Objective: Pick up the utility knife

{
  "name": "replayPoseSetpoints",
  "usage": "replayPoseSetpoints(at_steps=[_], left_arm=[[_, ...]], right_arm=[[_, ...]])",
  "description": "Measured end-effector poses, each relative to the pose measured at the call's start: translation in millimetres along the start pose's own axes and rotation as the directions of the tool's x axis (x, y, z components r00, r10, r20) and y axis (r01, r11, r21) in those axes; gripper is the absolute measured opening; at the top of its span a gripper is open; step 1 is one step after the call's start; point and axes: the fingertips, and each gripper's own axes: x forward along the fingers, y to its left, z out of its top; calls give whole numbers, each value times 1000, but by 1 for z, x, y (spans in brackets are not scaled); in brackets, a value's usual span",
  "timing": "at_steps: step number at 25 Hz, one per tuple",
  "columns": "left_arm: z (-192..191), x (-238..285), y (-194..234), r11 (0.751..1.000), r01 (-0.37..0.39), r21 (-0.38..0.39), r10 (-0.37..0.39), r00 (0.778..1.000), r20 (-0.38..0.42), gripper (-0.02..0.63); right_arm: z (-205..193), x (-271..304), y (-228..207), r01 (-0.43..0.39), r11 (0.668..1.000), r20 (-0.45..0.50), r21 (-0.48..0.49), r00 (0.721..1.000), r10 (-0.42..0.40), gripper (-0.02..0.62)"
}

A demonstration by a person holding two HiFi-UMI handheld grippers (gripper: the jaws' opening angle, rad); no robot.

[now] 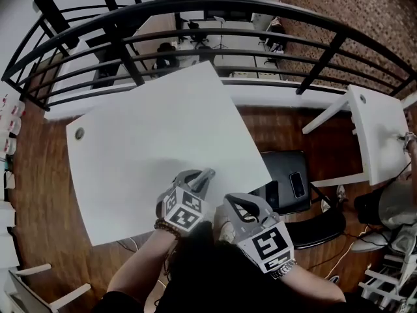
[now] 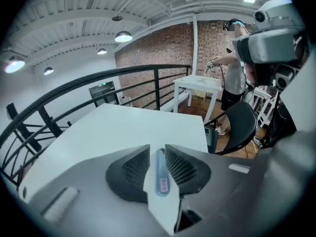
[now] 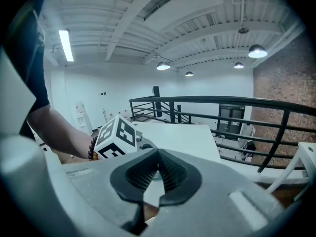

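In the left gripper view, a slim, translucent grey-blue utility knife [image 2: 161,177] stands lengthwise between the two black ribbed pads. My left gripper [image 2: 158,151] is shut on it, lifted off the white table [image 2: 113,127]. In the head view this gripper [image 1: 201,178] hovers over the table's [image 1: 156,142] near edge, and the knife itself is hidden there. My right gripper [image 1: 238,201] sits just to its right, beyond the table's edge. Its jaws [image 3: 158,155] are shut with their tips touching and nothing between them. The left gripper's marker cube [image 3: 116,137] shows in the right gripper view.
A black railing [image 1: 215,38] runs behind the table. A black chair [image 1: 316,223] stands to the right, with a dark bag [image 1: 277,168] holding a phone [image 1: 297,184] beside it. Further right is a second white table [image 1: 378,132]. A person [image 2: 232,68] stands by that table.
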Motion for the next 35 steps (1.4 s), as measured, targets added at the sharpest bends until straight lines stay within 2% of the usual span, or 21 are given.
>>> replayPoseSetpoints(at_steps=[2, 7, 13, 17, 19, 22, 24, 35], left_arm=[[-17, 3, -8, 1000, 15, -5, -15, 999, -49, 172], [-45, 18, -11, 1000, -5, 20, 8, 991, -130, 203], [-62, 34, -3, 1000, 3, -23, -8, 984, -181, 212], [-63, 39, -5, 999, 22, -33, -28, 984, -176, 158], [-62, 39, -5, 999, 23, -42, -30, 985, -171, 152], [-57, 35, -2, 999, 8, -41, -14, 988, -152, 128], [-51, 31, 1, 999, -7, -37, 2, 991, -136, 90], [-37, 0, 9, 995, -90, -33, 87, 992, -88, 80]], right_arm=[[-1, -5, 0, 1, 1000, 2, -2, 1000, -1, -8], [-6, -10, -4, 3, 1000, -8, 6, 1000, -3, -8], [-12, -6, -8, 0, 1000, -32, 12, 1000, 0, -8], [-15, -2, -10, -6, 1000, -43, 13, 999, 6, -8], [-14, 0, -10, -10, 1000, -44, 11, 999, 11, -8], [-13, 1, -10, -18, 1000, -39, 7, 999, 18, -8], [-11, 2, -9, -23, 1000, -35, 4, 999, 23, -8], [2, -3, 5, -60, 997, 6, -39, 998, 61, -8]])
